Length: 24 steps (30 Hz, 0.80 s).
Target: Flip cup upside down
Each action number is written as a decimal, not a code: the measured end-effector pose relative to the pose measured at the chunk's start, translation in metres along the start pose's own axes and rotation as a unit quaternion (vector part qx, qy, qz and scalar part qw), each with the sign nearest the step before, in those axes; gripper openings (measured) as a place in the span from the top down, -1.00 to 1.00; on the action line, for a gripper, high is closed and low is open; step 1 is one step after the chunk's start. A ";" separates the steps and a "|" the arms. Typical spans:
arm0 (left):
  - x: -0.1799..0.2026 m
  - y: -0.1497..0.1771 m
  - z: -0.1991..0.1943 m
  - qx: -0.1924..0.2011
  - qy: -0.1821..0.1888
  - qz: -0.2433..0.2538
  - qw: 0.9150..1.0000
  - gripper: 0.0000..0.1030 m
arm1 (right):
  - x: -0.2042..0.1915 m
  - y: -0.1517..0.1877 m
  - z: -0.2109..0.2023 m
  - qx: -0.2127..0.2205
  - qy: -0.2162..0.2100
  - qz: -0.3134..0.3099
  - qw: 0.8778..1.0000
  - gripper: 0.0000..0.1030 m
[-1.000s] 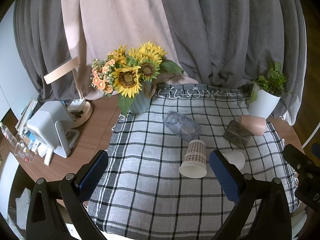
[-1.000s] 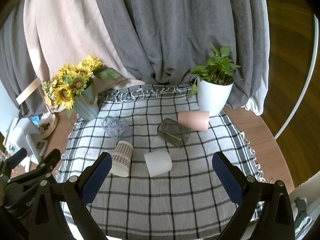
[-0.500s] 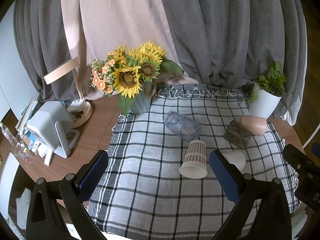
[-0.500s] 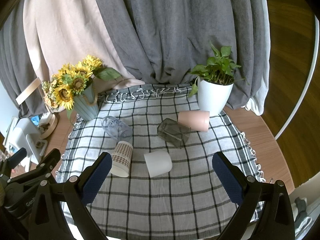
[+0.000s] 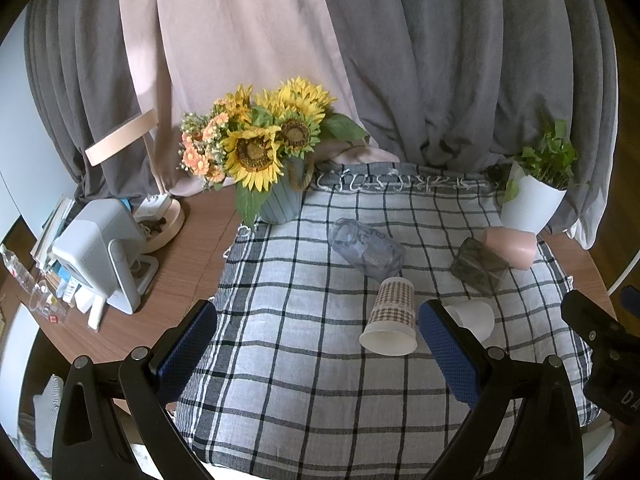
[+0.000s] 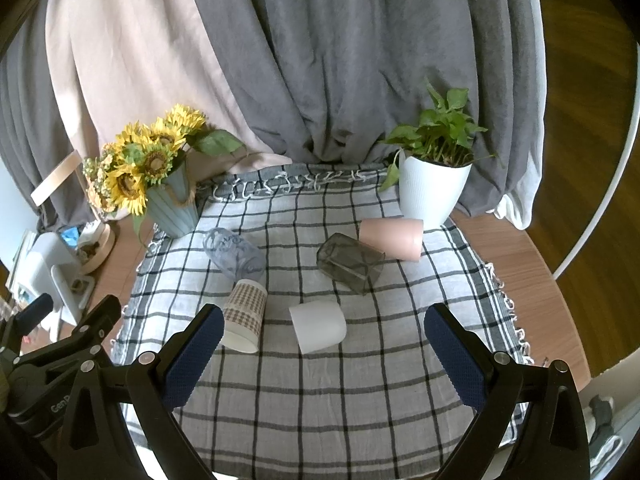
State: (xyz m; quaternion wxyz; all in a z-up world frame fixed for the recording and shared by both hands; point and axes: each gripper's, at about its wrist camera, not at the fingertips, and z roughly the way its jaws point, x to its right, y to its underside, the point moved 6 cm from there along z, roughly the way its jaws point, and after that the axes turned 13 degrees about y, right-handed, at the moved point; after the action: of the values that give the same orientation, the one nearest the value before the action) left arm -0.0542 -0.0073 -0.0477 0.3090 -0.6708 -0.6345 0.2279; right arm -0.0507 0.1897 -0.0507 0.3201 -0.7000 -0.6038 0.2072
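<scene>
Cups lie sideways; white cup [image 6: 318, 326] shows whole only from right claw [image 6: 320, 344]; both claws [image 5: 318, 344] apart.

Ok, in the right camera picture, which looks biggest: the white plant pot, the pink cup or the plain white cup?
1. White plant pot, though farthest away.
2. Pink cup and plain white cup look alike; the white one lies nearer, so I won't rank them.
</scene>
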 end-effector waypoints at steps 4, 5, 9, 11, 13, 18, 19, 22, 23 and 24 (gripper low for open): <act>-0.007 0.002 0.013 -0.024 -0.010 -0.017 1.000 -1.00 | -0.007 0.000 0.009 -0.013 -0.009 -0.010 1.000 -0.96; -0.011 0.003 0.017 -0.031 -0.012 -0.029 0.999 -1.00 | -0.010 0.001 0.013 -0.019 -0.014 -0.015 1.000 -0.96; -0.029 0.003 0.033 -0.048 -0.026 -0.080 0.995 -1.00 | -0.028 -0.005 0.035 -0.053 -0.049 -0.041 0.997 -0.96; -0.040 0.001 0.040 -0.052 -0.042 -0.098 0.993 -1.00 | -0.039 -0.010 0.047 -0.072 -0.073 -0.057 0.993 -0.96; -0.048 -0.001 0.048 -0.055 -0.057 -0.110 0.991 -1.00 | -0.052 -0.017 0.061 -0.089 -0.098 -0.072 0.988 -0.96; -0.065 -0.003 0.075 -0.097 -0.072 -0.157 0.980 -0.99 | -0.082 -0.037 0.098 -0.129 -0.127 -0.127 0.975 -0.96; -0.066 -0.003 0.079 -0.099 -0.071 -0.164 0.979 -0.99 | -0.092 -0.041 0.106 -0.140 -0.136 -0.144 0.970 -0.96; -0.076 -0.003 0.092 -0.108 -0.092 -0.194 0.971 -0.99 | -0.114 -0.053 0.128 -0.155 -0.139 -0.183 0.961 -0.96; -0.080 -0.003 0.097 -0.110 -0.095 -0.204 0.968 -0.99 | -0.119 -0.055 0.132 -0.159 -0.139 -0.193 0.958 -0.96; -0.083 -0.002 0.102 -0.115 -0.096 -0.213 0.965 -0.99 | -0.128 -0.058 0.141 -0.168 -0.142 -0.209 0.953 -0.96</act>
State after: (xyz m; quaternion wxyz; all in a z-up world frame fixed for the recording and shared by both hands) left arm -0.1341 -0.0771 -0.1255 0.2087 -0.5257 -0.8117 0.1456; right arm -0.2107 0.0965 -0.1227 0.1450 -0.5654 -0.8017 0.1291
